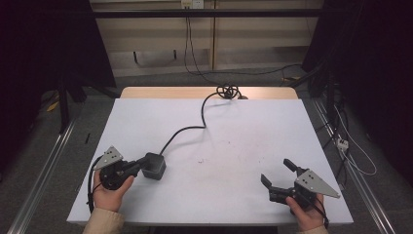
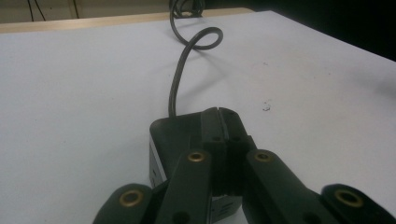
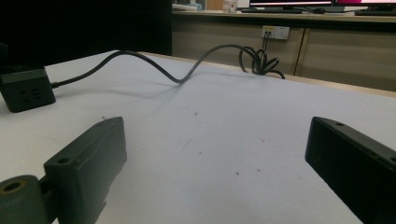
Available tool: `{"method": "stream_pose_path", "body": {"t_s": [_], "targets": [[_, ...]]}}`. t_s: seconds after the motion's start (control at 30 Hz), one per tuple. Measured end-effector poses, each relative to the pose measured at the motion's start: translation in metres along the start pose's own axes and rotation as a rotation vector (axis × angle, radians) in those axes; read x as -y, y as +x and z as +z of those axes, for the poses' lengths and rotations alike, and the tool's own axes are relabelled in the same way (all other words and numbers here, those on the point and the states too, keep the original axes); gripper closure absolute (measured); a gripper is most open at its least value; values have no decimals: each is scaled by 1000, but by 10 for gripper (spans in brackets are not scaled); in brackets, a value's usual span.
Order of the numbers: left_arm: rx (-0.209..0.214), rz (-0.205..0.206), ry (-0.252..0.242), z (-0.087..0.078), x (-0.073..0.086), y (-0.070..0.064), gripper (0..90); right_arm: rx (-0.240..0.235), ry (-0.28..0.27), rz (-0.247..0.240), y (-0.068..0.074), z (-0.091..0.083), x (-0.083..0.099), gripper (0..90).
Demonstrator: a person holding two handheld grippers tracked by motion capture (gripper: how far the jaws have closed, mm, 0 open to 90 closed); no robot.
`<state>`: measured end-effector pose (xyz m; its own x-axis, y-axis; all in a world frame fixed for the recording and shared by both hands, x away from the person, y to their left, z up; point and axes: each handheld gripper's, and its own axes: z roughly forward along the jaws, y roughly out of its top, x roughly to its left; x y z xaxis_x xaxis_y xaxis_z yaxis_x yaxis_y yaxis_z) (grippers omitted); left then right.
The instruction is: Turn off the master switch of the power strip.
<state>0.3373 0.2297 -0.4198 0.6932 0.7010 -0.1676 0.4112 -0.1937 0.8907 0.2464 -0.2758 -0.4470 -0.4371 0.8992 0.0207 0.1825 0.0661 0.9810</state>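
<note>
Near the table's (image 1: 292, 126) front-left corner sat a cube socket block (image 1: 155, 165), its cord (image 1: 187, 129) trailing toward the far edge. It looked rigid and fairly light, best gripped across flat sides. Left gripper (image 1: 142, 166) rested closed atop it, pinching nothing; right gripper (image 1: 277, 174) gaped wide, empty.

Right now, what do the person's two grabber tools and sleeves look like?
Both grippers, left gripper and right gripper, are black with two blocky jaws, brass-coloured rivets and a grey three-cornered plate on top with small holes. A thin black cable trails from the left one. The sleeves are beige.
</note>
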Motion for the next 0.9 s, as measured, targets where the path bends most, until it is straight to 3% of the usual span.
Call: {"method": "stream_pose_path", "body": {"t_s": [0.9], "targets": [[-14,17,44,3,1,-2,900,-3,3,-3,0,0,0,47]]}}
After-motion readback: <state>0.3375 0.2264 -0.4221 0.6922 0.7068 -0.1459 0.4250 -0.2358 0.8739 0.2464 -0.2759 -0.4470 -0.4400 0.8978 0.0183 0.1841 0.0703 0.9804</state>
